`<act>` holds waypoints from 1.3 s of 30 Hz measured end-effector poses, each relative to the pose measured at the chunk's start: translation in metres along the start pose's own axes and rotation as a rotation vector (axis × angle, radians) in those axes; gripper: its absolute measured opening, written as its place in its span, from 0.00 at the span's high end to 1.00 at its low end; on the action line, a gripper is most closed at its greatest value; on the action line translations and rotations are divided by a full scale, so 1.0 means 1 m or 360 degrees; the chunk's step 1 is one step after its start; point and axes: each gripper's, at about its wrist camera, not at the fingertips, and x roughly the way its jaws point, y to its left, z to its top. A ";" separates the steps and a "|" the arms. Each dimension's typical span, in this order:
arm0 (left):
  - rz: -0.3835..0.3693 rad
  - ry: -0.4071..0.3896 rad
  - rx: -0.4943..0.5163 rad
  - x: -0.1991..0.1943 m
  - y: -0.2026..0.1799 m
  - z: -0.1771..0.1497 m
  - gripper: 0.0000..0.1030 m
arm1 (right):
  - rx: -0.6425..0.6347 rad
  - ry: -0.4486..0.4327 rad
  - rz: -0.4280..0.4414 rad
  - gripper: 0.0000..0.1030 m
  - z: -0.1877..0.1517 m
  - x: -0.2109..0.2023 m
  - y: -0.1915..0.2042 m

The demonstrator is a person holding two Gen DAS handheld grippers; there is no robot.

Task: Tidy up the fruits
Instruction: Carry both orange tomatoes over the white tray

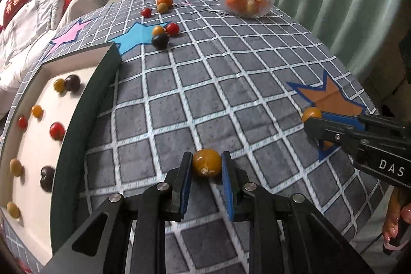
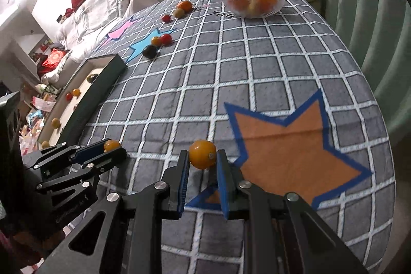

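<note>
Left gripper (image 1: pixel 206 163): jaws pinching a yellow-orange cherry tomato (image 1: pixel 206 162), just beside the dark-rimmed tray (image 1: pixel 84 104).
Right gripper (image 2: pixel 203 158): jaws pinching a second orange cherry tomato (image 2: pixel 202 154), over the orange star (image 2: pixel 290 153), well apart from the tray.
Tray: on the bench (image 1: pixel 231 73), holding several small red, yellow and dark fruits.
Glass bowl (image 1: pixel 246 3): far from the tray, filled with orange fruits.
Loose fruits: beyond the tray's far corner.

Matt quilted cloth (image 1: pixel 231 84), clear glass bowl (image 1: pixel 246 7)
</note>
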 end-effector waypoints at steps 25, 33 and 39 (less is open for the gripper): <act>-0.0015 -0.0018 -0.0040 -0.005 0.007 -0.008 0.77 | -0.0052 0.0046 -0.0070 0.78 0.012 0.009 0.014; -0.0025 -0.0028 -0.0100 -0.010 0.020 -0.008 0.77 | -0.0071 0.0007 -0.0057 0.78 0.015 -0.007 0.023; -0.0039 -0.0087 -0.0138 -0.028 0.034 -0.005 0.77 | -0.0115 -0.0020 -0.0020 0.78 0.026 -0.017 0.044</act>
